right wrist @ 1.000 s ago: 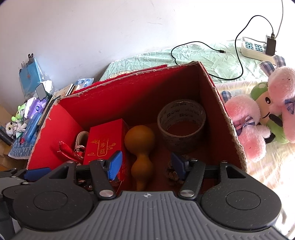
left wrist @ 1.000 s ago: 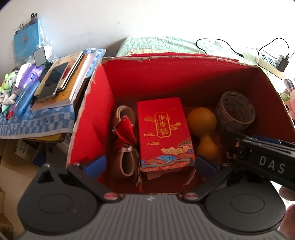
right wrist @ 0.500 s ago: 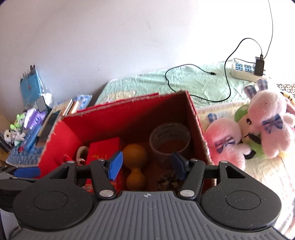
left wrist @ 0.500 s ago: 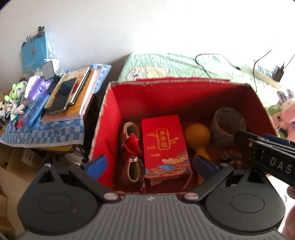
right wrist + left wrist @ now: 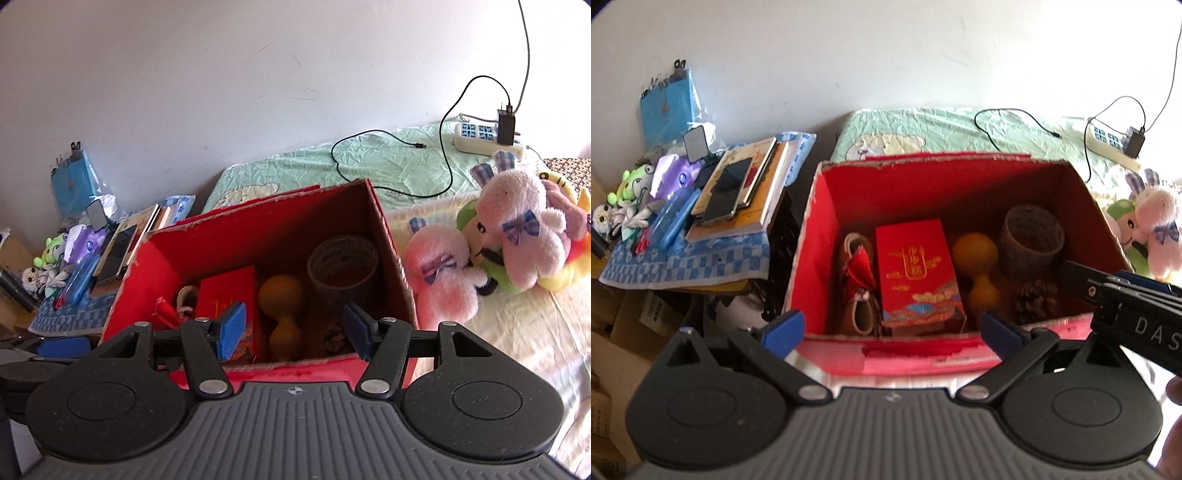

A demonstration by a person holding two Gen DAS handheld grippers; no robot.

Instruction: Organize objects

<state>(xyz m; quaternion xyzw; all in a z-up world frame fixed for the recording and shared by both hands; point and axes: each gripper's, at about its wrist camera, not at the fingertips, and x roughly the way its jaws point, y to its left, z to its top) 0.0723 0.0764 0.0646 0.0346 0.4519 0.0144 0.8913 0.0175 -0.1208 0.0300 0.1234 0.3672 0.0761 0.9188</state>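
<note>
Bedroom corner, white wall behind, green bedsheet [image 5: 923,125] stretching away beyond the work.

Left gripper [image 5: 892,328] hovering just outside the near rim of the red cardboard box [image 5: 816,236], jaws spread wide, nothing between the pads. Right gripper [image 5: 295,325] close alongside, likewise spread and empty, over the near right corner of the same box.

Inside, from left to right: small shoe [image 5: 858,314] with a red tassel [image 5: 862,266] draped on it, red gift box [image 5: 916,273] just beside, gourd [image 5: 977,266] lying on its side, pine cone [image 5: 1036,301] near the front, tape roll [image 5: 1032,240] behind it against the right wall. Probably close to done, with all of these already in the box.

Likely trouble:
- Clipping the torn near rim with a low finger and dragging or tipping the box on the soft bedding.
- Knocking the two grippers together, being so near each other at the right front corner.
- Nudging the gourd or the tape roll on a reach inside; both round, likely to roll.
- Crushing the pine cone with a hard squeeze; looks brittle.

Room to move: ample above the box and toward the wall. Tight inside, with only narrow gaps between items; best open floor at the back. To the right, plush toys [image 5: 513,236] just beside the box wall, with a charging cable [image 5: 388,162] and power strip [image 5: 487,138] farther back, worth avoiding on any wide swing. To the left, a crowded side table under a checked cloth [image 5: 687,258], stacked with books and a phone [image 5: 727,188], near the box's left wall.
</note>
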